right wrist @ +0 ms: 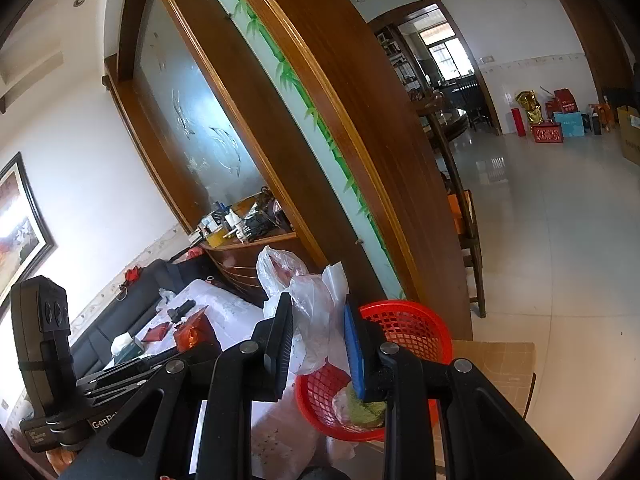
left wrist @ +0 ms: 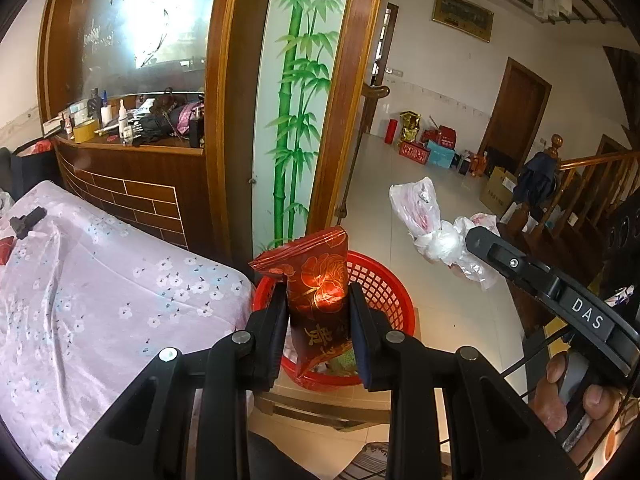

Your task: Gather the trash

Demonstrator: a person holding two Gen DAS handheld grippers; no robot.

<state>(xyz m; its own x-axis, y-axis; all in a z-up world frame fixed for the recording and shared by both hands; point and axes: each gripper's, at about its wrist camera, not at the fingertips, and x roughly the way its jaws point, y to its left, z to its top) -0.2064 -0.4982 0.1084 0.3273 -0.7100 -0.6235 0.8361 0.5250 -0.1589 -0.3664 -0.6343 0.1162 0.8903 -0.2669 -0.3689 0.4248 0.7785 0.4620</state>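
Note:
My left gripper is shut on a red snack wrapper and holds it upright just above a red mesh basket. The basket holds some trash, partly hidden by the wrapper. My right gripper is shut on a crumpled white plastic bag beside and above the same basket. In the left wrist view the right gripper holds the bag in the air to the right of the basket. A green scrap lies in the basket.
The basket sits on a low wooden stool. A bed with a pink floral sheet lies to the left, with small red and black items on it. A wooden partition with a bamboo panel stands behind. Tiled floor lies to the right.

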